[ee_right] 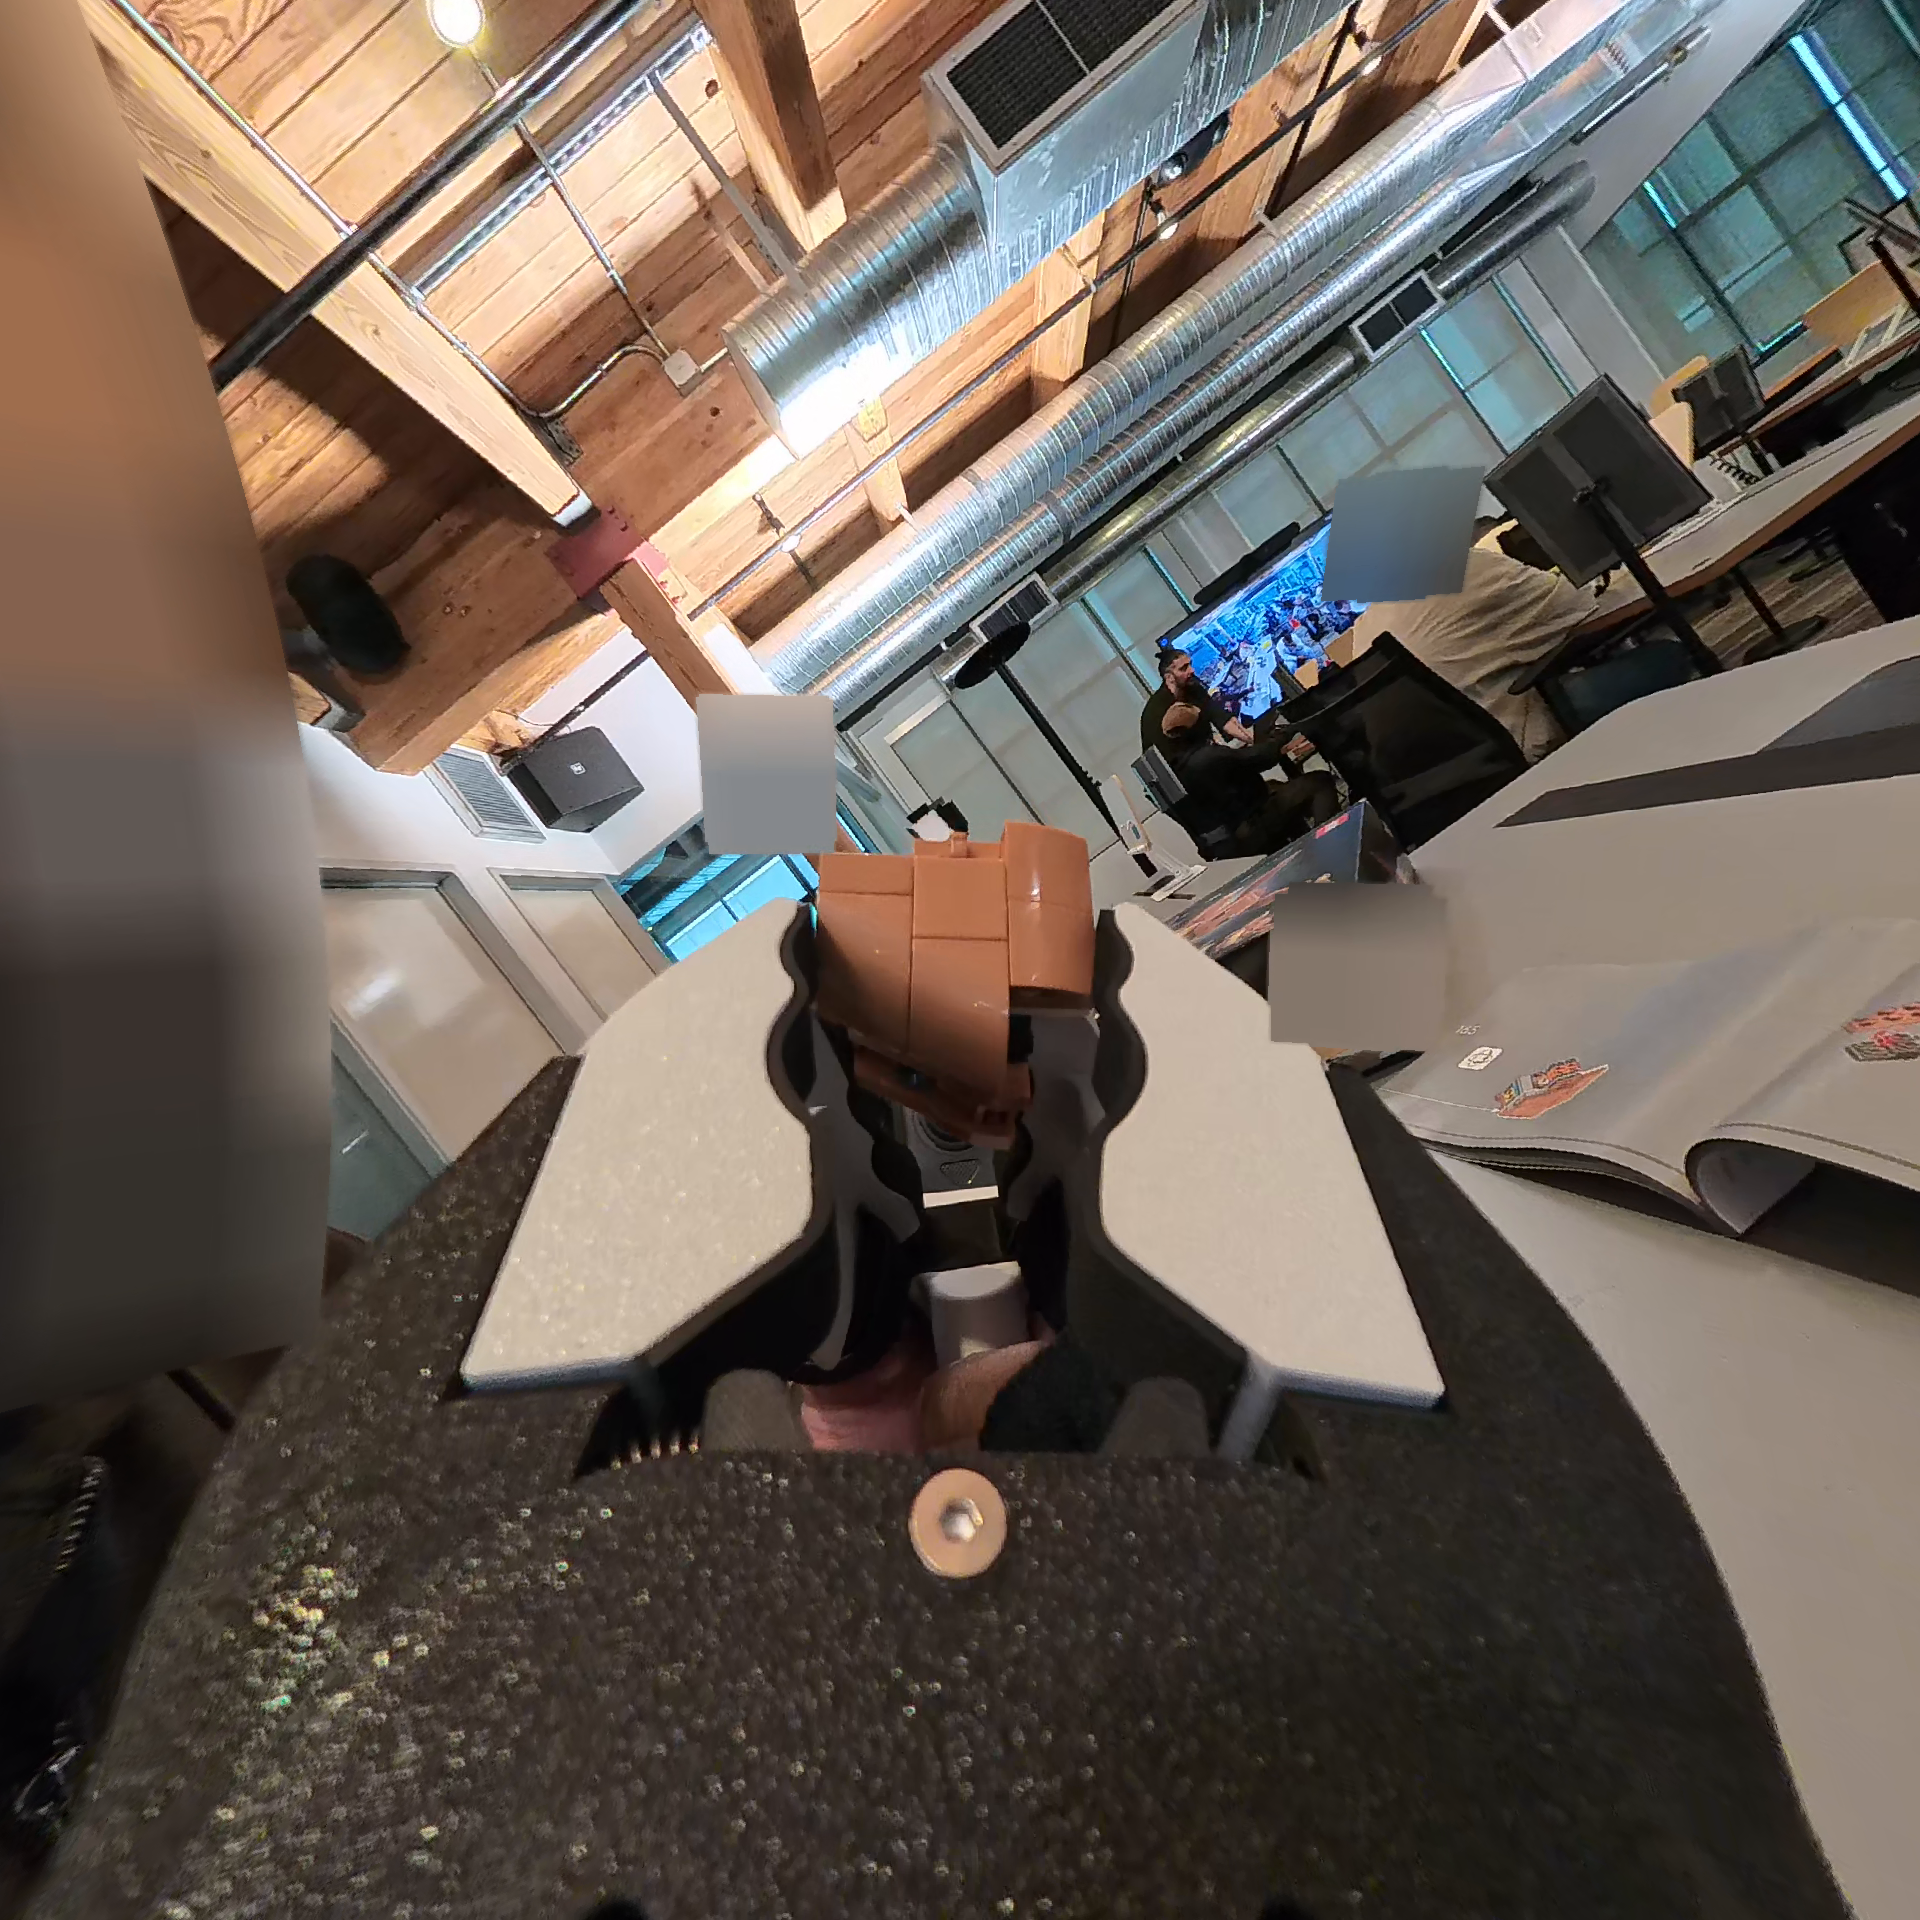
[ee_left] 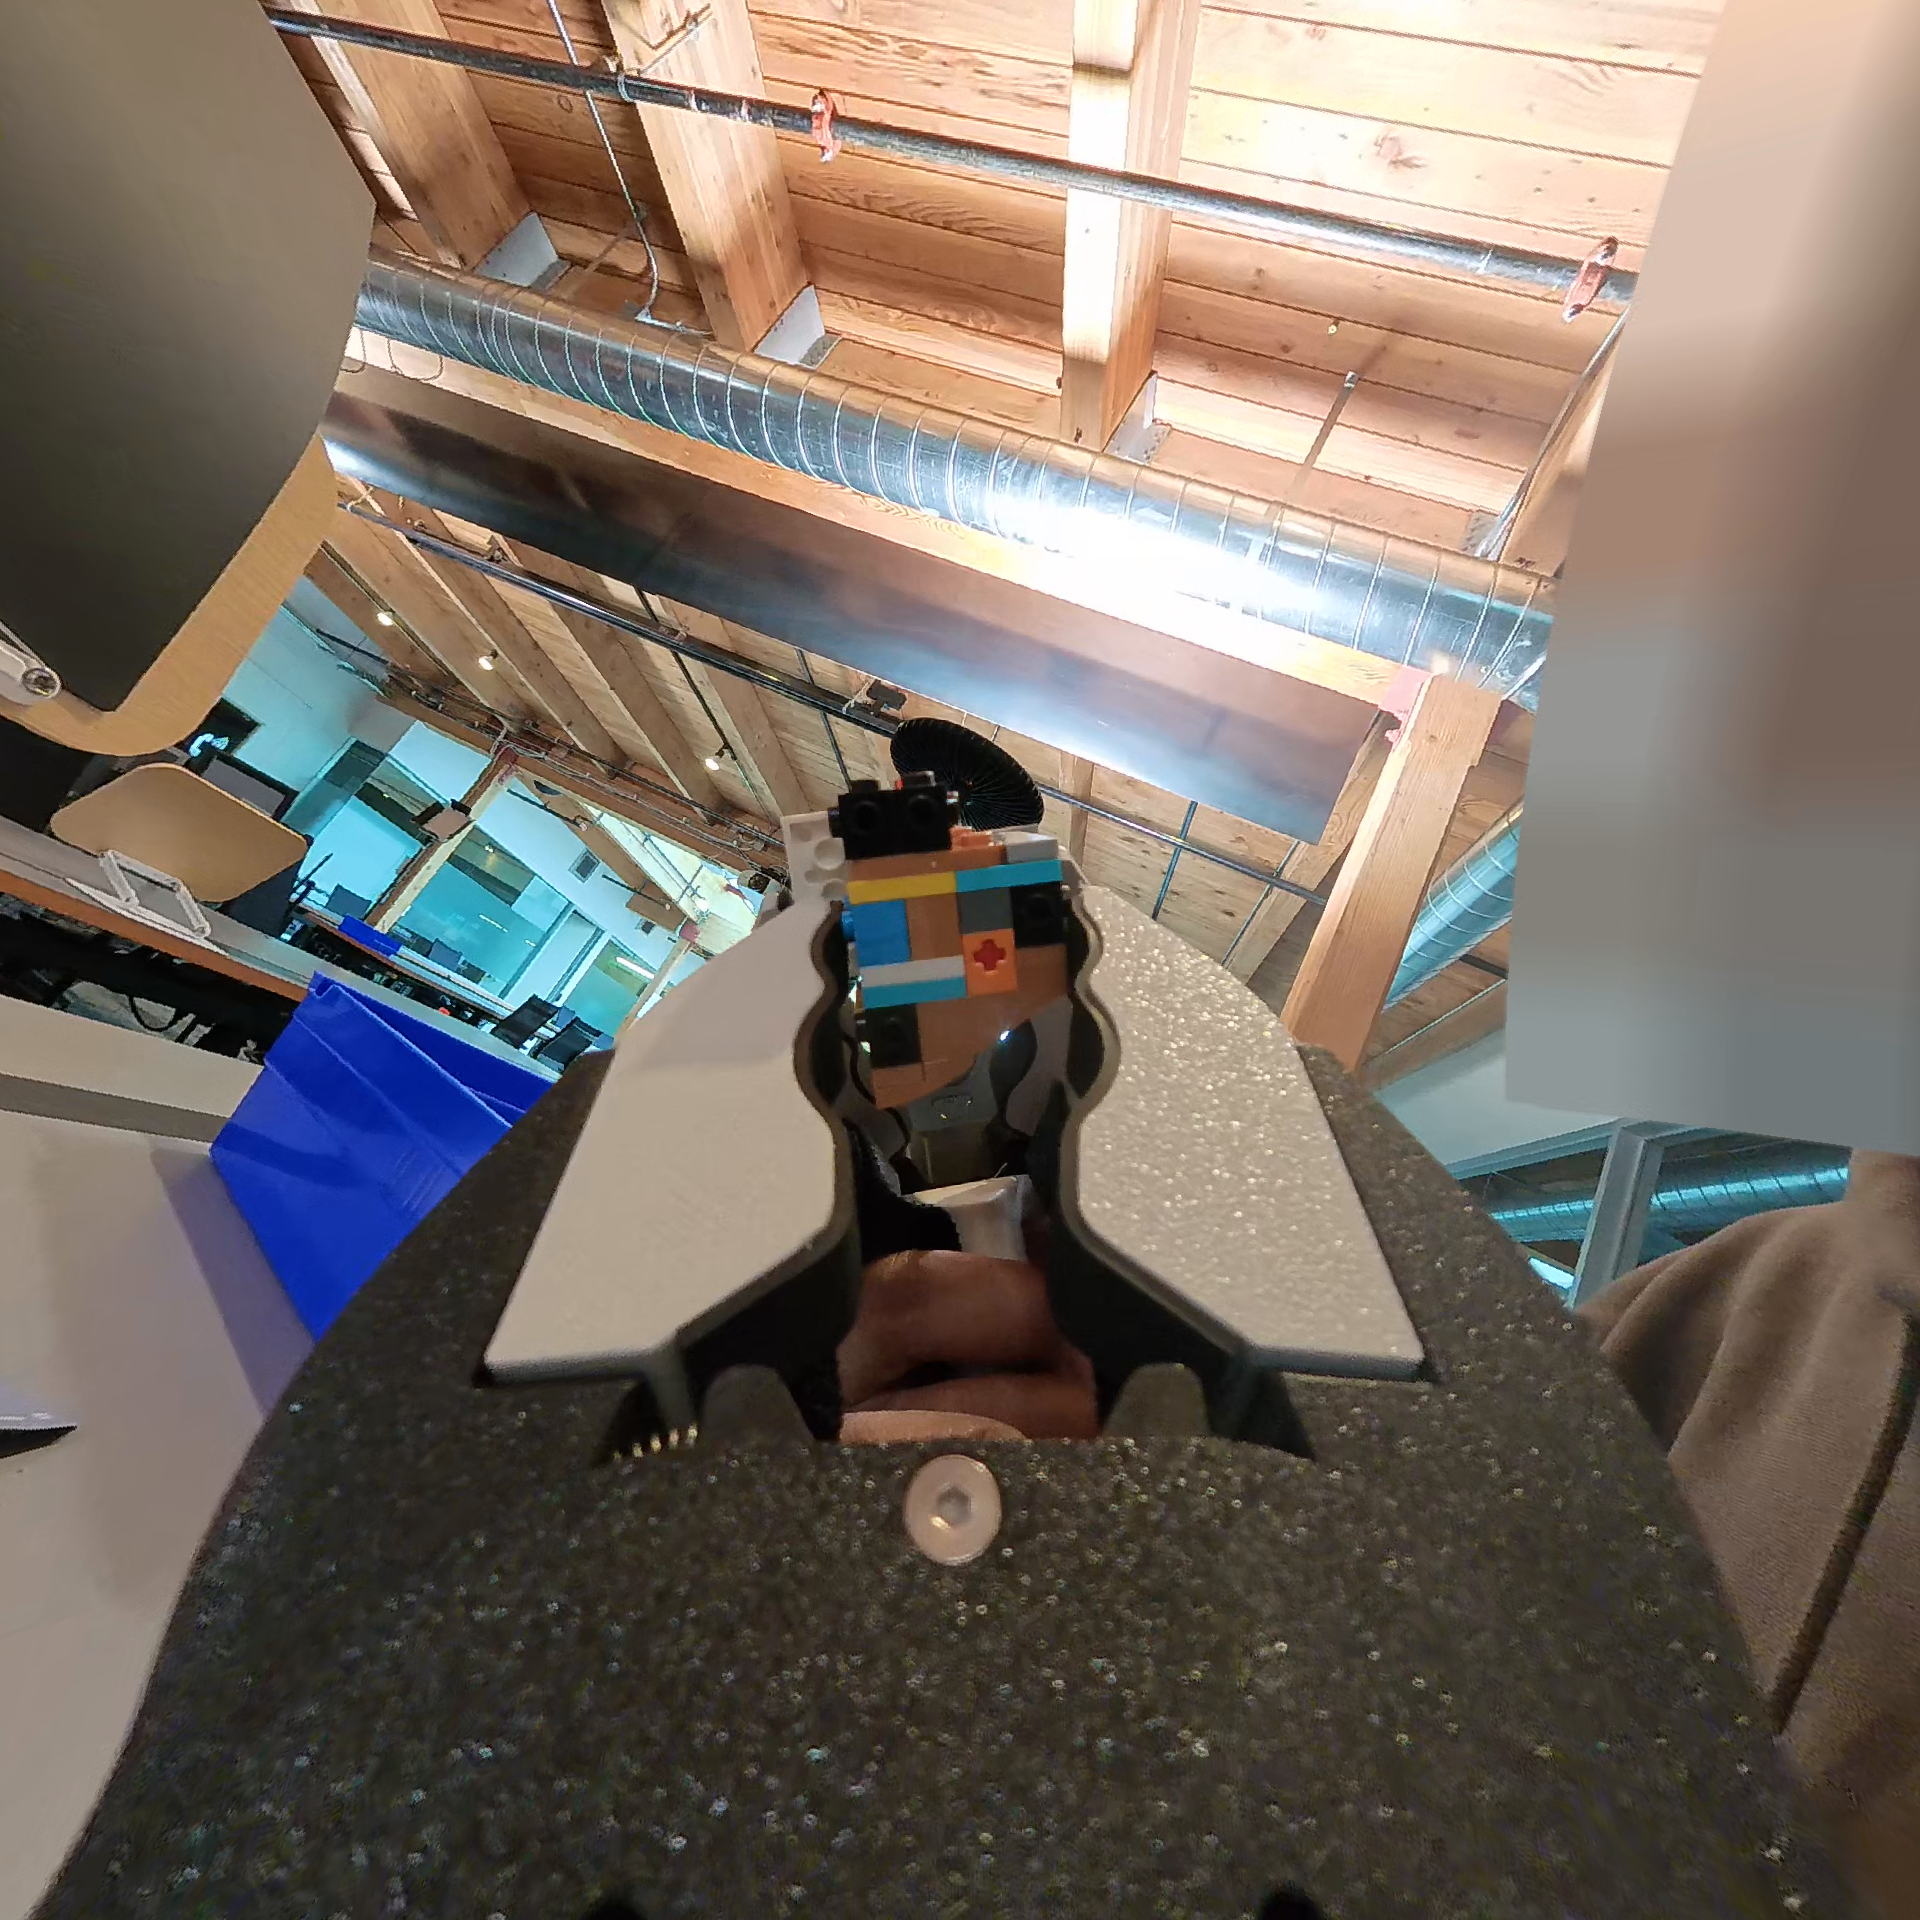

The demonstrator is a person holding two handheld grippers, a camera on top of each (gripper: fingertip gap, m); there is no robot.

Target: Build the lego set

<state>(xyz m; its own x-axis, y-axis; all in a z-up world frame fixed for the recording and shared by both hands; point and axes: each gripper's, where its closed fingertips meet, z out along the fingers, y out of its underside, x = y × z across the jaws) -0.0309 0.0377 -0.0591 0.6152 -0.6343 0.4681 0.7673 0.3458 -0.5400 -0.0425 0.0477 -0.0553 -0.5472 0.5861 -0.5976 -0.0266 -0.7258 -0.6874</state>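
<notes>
We saw both grippers tipped up toward the wood-beam ceiling, each w/ a chunk of the build between its fingers. In the left wrist view the left gripper (ee_left: 951,935) was closed on a multicolour lego assembly (ee_left: 951,951): tan plates w/ blue, yellow, grey and teal strips, an orange tile w/ a red cross, black studded bricks on top, white bits at its upper left. A black ribbed round part (ee_left: 971,769) showed just behind the top of the assembly; we couldn't tell if it was attached. Both grey fingers (ee_left: 717,1081) pressed the assembly's sides. Behind the fingers, near the cam, part of a hand (ee_left: 961,1340) was visible. To the left lay a blue bag (ee_left: 353,1122) on a grey table (ee_left: 94,1299), and a tan sleeve (ee_left: 1766,1403) sat at the right edge. In the right wrist view the right gripper (ee_right: 951,966) gripped a tan lego block (ee_right: 956,956), smooth tiles w/ a curved piece on its right side, a darker brown part lower down between the fingers (ee_right: 675,1143). The block stuck out past the fingertips. On the right, a grey table (ee_right: 1662,1455) held an open instruction booklet (ee_right: 1662,1060), and farther off a lego box (ee_right: 1288,883). Far right, a person (ee_right: 1205,738) sat at a desk by a screen (ee_right: 1268,613). Silver ducts (ee_right: 1143,416) ran across the ceiling.
</notes>
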